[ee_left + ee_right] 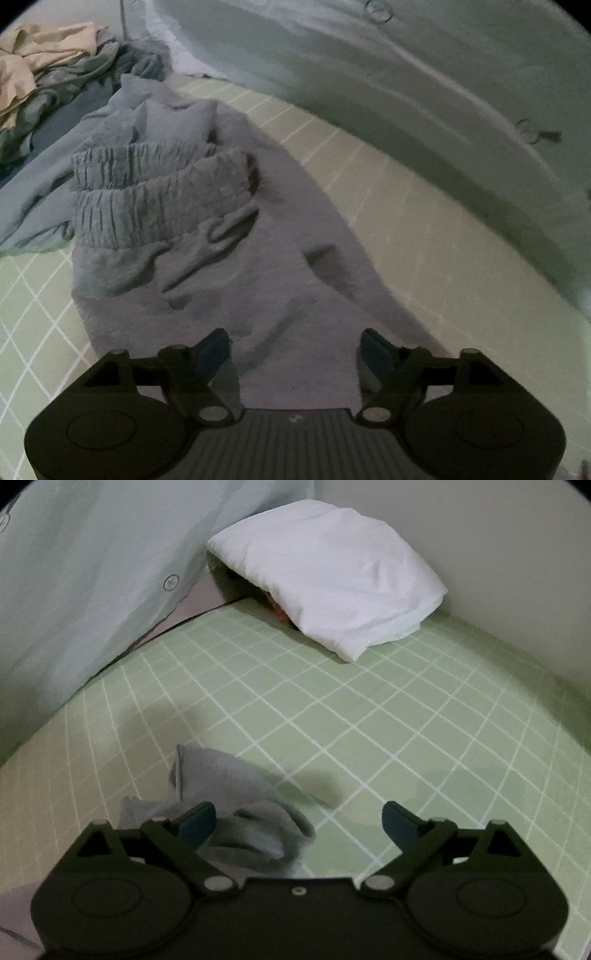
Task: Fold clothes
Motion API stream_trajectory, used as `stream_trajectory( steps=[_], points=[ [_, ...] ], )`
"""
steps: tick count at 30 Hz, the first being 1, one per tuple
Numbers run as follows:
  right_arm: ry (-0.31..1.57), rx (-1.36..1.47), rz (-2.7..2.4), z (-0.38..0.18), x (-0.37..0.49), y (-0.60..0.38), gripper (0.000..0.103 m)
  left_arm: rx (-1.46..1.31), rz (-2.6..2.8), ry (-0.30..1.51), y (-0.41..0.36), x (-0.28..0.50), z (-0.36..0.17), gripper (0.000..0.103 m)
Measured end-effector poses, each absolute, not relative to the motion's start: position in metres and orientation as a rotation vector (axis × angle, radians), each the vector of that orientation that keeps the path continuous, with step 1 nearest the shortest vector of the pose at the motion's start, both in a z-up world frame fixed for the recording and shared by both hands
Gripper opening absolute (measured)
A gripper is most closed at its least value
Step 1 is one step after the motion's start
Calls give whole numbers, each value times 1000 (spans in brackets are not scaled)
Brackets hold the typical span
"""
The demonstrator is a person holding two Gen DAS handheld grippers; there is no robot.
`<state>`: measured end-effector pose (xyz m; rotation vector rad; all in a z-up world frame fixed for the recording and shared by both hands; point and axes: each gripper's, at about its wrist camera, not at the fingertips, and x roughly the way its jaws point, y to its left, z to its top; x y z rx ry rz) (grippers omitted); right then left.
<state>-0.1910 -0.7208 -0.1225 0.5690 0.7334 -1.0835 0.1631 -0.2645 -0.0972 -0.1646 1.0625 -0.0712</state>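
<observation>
A: Green checked bed sheet (332, 709) under everything. Left tongs (295, 356) part open, nothing held, hovering over the near end of the grey sweatpants (229, 258).

B: Axis?

A: Runs straight away from the left tongs, elastic waistband (155, 195) at the far end, folded over. Left hand looks nearer the bulk. Clothes pile (48, 85) beyond, far left.

B: Right side?

A: Right tongs (299, 821) wide open, empty. A bunched grey end of fabric (236, 805) sits just past its left pad, not pinched. Only this view shows the white folded cloth (332, 576) far back by the wall; only the left view shows the pants' full length.
</observation>
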Motion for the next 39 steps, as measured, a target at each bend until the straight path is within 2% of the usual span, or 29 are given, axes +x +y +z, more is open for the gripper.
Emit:
stream_trajectory(
  steps=[1, 2, 3, 10, 17, 21, 23, 25, 27, 28, 30, 31, 34, 39],
  points=[
    [742, 563, -1082, -123, -191, -720, 97, -165, -69, 1067, -263, 164, -100, 45],
    [750, 558, -1081, -123, -191, -718, 97, -166, -75, 1069, -261, 164, -101, 33],
    [754, 560, -1080, -123, -191, -717, 97, -163, -80, 1067, -257, 163, -101, 2],
    [746, 569, -1039, -124, -195, -698, 97, -197, -24, 959, -205, 118, -73, 0],
    [764, 568, -993, -131, -196, -682, 97, -257, 158, 1010, -130, 44, -75, 0],
    [765, 571, -972, -132, -193, -681, 97, -274, 199, 1051, -111, 17, -82, 1],
    [764, 564, -960, -130, -190, -680, 97, -280, 209, 1052, -108, 11, -82, 5],
    [764, 548, -944, -128, -185, -678, 97, -243, 206, 1025, -115, 16, -78, 34],
    [765, 530, -929, -125, -181, -676, 97, -211, 180, 993, -124, 26, -77, 49],
    [767, 521, -923, -123, -179, -675, 97, -192, 162, 987, -128, 33, -78, 52],
    [770, 505, -915, -120, -176, -673, 98, -154, 125, 978, -138, 47, -81, 56],
    [772, 497, -912, -119, -175, -671, 98, -137, 106, 985, -144, 55, -83, 61],
    [781, 478, -916, -116, -174, -666, 98, -95, 82, 996, -159, 78, -93, 65],
    [802, 458, -931, -112, -173, -660, 98, -75, 110, 1047, -161, 102, -112, 66]
  ],
)
